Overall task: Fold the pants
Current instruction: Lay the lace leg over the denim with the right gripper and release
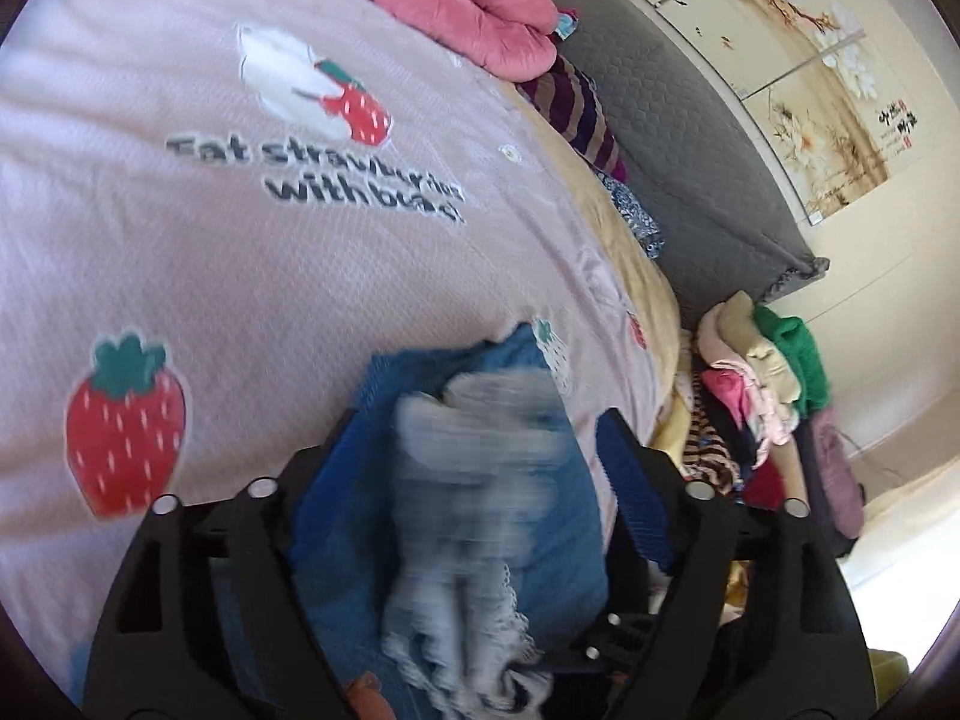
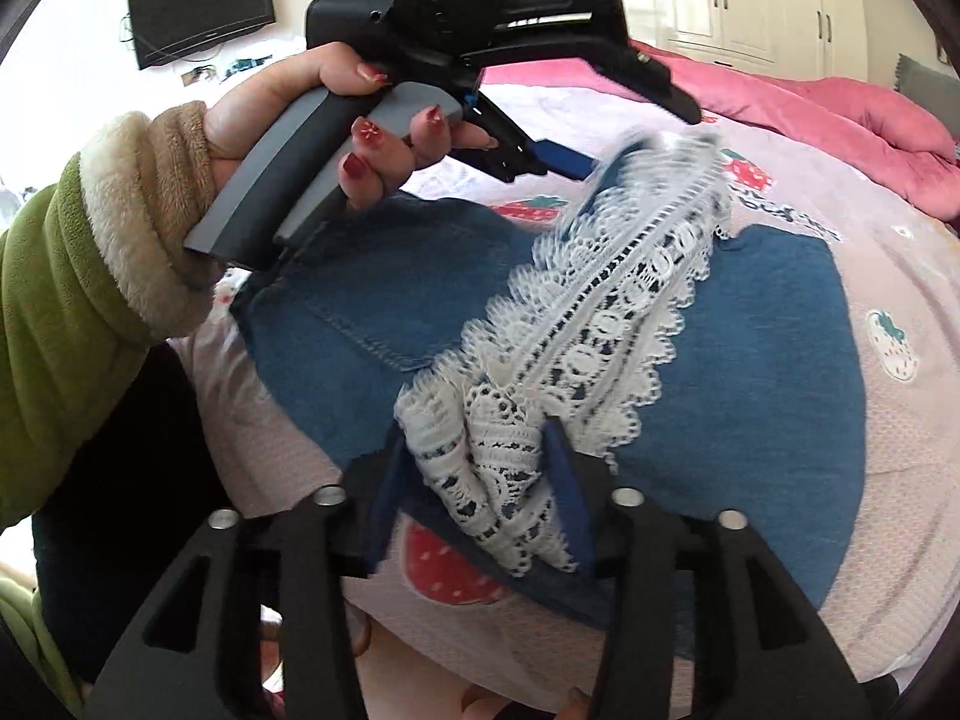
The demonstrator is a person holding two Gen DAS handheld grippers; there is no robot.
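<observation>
Right gripper (image 2: 480, 480) pinches the white lace trim (image 2: 606, 324) (blurred at its far end), left gripper (image 2: 576, 165) clamps the other end, stretching it above the denim pants (image 2: 372, 306) on the strawberry-print bedspread (image 2: 900, 276); pink duvet (image 2: 840, 114) beyond.

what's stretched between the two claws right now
A white lace strip of the denim pants, spanning from the right claw to the left claw, in the right wrist view.

Blue denim pants (image 2: 750, 372), matt, stitched seams; white openwork lace trim (image 2: 600, 324) along hem. Pink waffle-textured cotton bedsheet (image 1: 180, 240), printed strawberries. Matt black plastic right gripper (image 2: 474, 486), blue ribbed pads (image 2: 567, 498), shiny metal pins. Fuzzy green fleece sleeve (image 2: 54, 324), cream plush cuff.
</observation>
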